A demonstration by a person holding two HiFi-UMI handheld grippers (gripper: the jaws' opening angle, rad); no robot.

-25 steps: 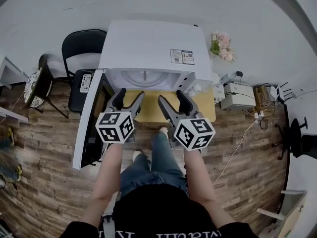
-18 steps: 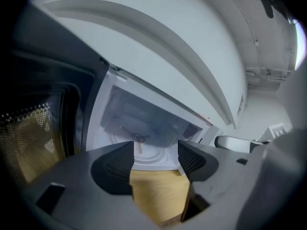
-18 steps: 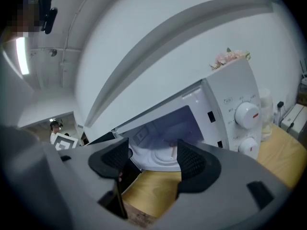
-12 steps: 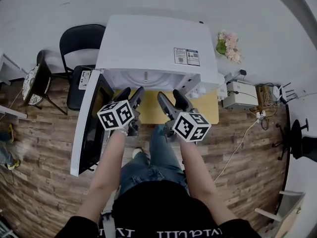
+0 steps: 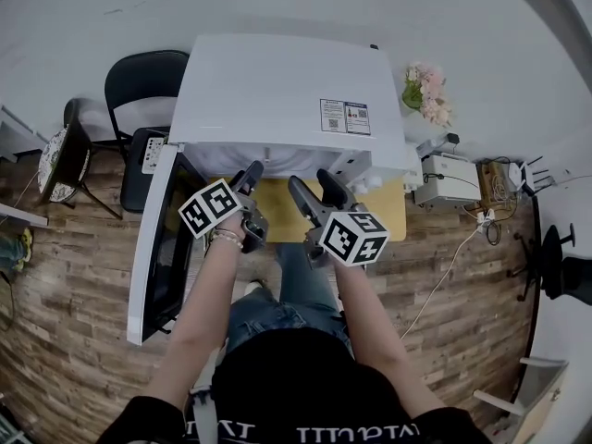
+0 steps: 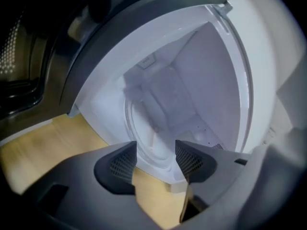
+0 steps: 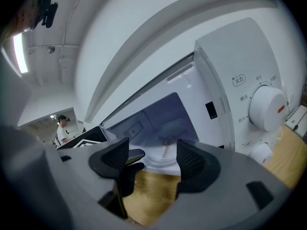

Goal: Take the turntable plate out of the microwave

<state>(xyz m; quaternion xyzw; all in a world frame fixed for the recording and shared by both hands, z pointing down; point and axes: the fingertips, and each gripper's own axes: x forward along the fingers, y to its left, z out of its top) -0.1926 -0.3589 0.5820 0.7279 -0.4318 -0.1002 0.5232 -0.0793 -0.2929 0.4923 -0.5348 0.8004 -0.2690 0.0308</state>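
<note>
Turntable plate (image 6: 146, 128) lies inside the microwave (image 5: 287, 81), on the cavity floor, at the centre of the left gripper view. Left tongs (image 5: 250, 172) are at the cavity mouth; the jaws have just been closing, yet they stand partly apart and grip nothing. Right tongs (image 5: 313, 183), just beside, are apart and empty too, over the yellow surface (image 5: 388, 206). At the frame's left the door (image 5: 162, 239) stands open.

Yellow wooden table (image 5: 396, 202), white microwave (image 5: 287, 91) standing on it

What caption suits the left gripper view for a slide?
Left gripper, jaws open but just closing a little, nothing between them, aims at the turntable plate inside the open microwave.
</note>
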